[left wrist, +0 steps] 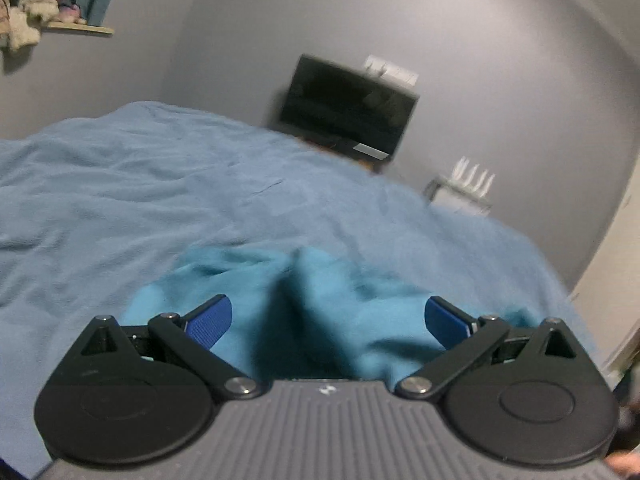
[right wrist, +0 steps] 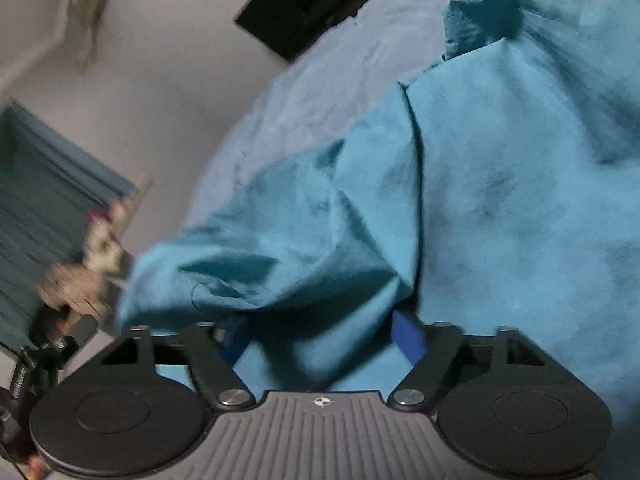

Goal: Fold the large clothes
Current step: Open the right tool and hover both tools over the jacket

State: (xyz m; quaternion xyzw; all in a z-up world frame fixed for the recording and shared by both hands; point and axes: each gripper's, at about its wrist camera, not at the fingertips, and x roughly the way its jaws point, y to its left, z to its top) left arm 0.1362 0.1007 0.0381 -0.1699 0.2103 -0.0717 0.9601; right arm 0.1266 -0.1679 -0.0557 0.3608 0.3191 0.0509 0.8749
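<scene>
A teal-blue garment (left wrist: 320, 300) lies bunched on the light blue bedspread (left wrist: 140, 184). In the left wrist view my left gripper (left wrist: 328, 322) hangs just above it, its blue fingers (left wrist: 210, 320) spread wide, with the cloth bulging up between them but not pinched. In the right wrist view the garment (right wrist: 480, 184) fills most of the frame in crumpled folds. My right gripper (right wrist: 324, 340) is open too; a fold of cloth drapes over its blue fingers (right wrist: 408, 338) and partly hides the left one.
A dark TV screen (left wrist: 348, 108) stands past the far edge of the bed by the grey wall. A white router (left wrist: 468, 188) sits to its right. A shelf with soft toys (left wrist: 36, 16) hangs upper left. A teal curtain (right wrist: 44, 192) is at the left.
</scene>
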